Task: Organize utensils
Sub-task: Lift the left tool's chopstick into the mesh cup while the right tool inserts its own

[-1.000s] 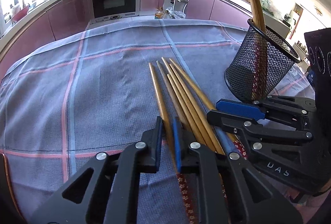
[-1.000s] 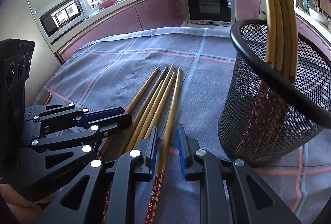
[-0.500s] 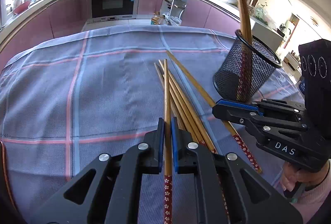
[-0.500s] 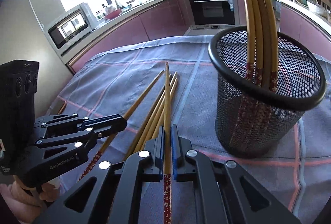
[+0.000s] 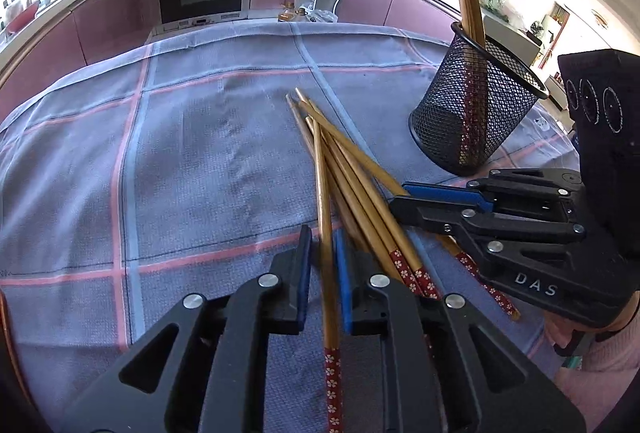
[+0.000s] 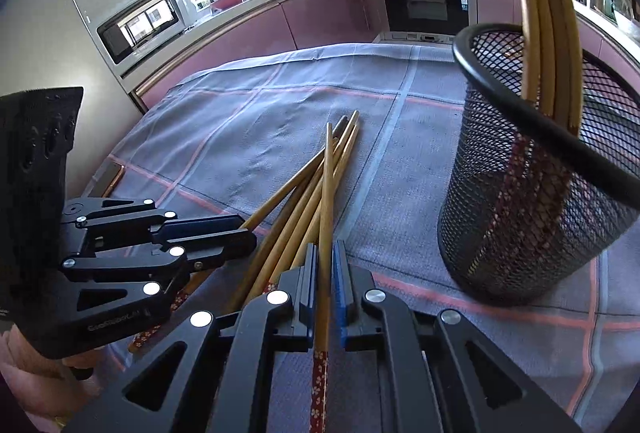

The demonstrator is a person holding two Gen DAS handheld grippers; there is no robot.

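Several bamboo chopsticks (image 5: 352, 169) with red flowered ends lie in a loose pile on the checked cloth; the pile also shows in the right wrist view (image 6: 304, 193). My left gripper (image 5: 323, 245) has its jaws slightly apart around one chopstick (image 5: 326, 233), which lies between them. My right gripper (image 6: 326, 257) is shut on another chopstick (image 6: 327, 201). A black mesh holder (image 5: 472, 113) stands to the right with a few chopsticks upright in it; it is close in the right wrist view (image 6: 536, 185).
The grey cloth (image 5: 180, 161) with pink and blue lines covers the table. Each gripper shows in the other's view, side by side near the pile: the right gripper's body (image 5: 520, 225) and the left gripper's body (image 6: 120, 257). Kitchen cabinets and an oven lie behind.
Both grippers closed on a chopstick half a second ago. Now the left jaws have opened a little around its chopstick, while the right still grips. The pile has fanned out.
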